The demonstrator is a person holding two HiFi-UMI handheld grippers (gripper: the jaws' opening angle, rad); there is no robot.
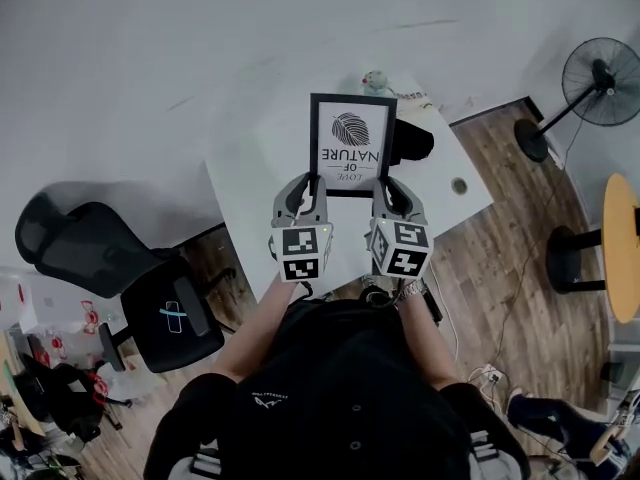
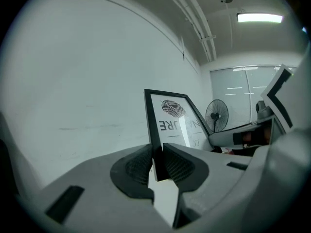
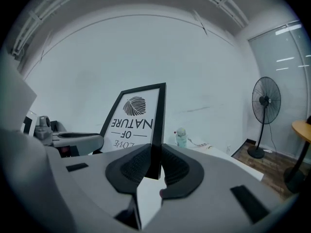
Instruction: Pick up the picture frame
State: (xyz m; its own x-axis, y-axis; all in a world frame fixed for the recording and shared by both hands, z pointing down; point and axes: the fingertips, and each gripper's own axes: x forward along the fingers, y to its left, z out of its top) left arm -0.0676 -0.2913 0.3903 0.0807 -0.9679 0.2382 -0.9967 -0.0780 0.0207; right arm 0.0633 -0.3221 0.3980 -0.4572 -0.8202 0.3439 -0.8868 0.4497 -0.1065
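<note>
A black picture frame (image 1: 351, 144) with a leaf print and the words LOVE OF NATURE hangs upside down in the air above the white table (image 1: 250, 183). My left gripper (image 1: 308, 188) is shut on its left edge near the lower corner, and my right gripper (image 1: 383, 190) is shut on its right edge. In the left gripper view the frame (image 2: 167, 118) rises from between the dark pads (image 2: 138, 168). The right gripper view shows the frame (image 3: 138, 118) standing up out of my right gripper (image 3: 154, 169), its border pinched between the pads (image 3: 175, 171).
A small pale bottle (image 1: 374, 81) (image 3: 181, 137) and a dark object (image 1: 411, 144) sit on the table's far side. A black office chair (image 1: 120, 278) stands to the left. A floor fan (image 1: 590, 78) (image 3: 265, 115) and a round wooden table (image 1: 622, 248) are to the right.
</note>
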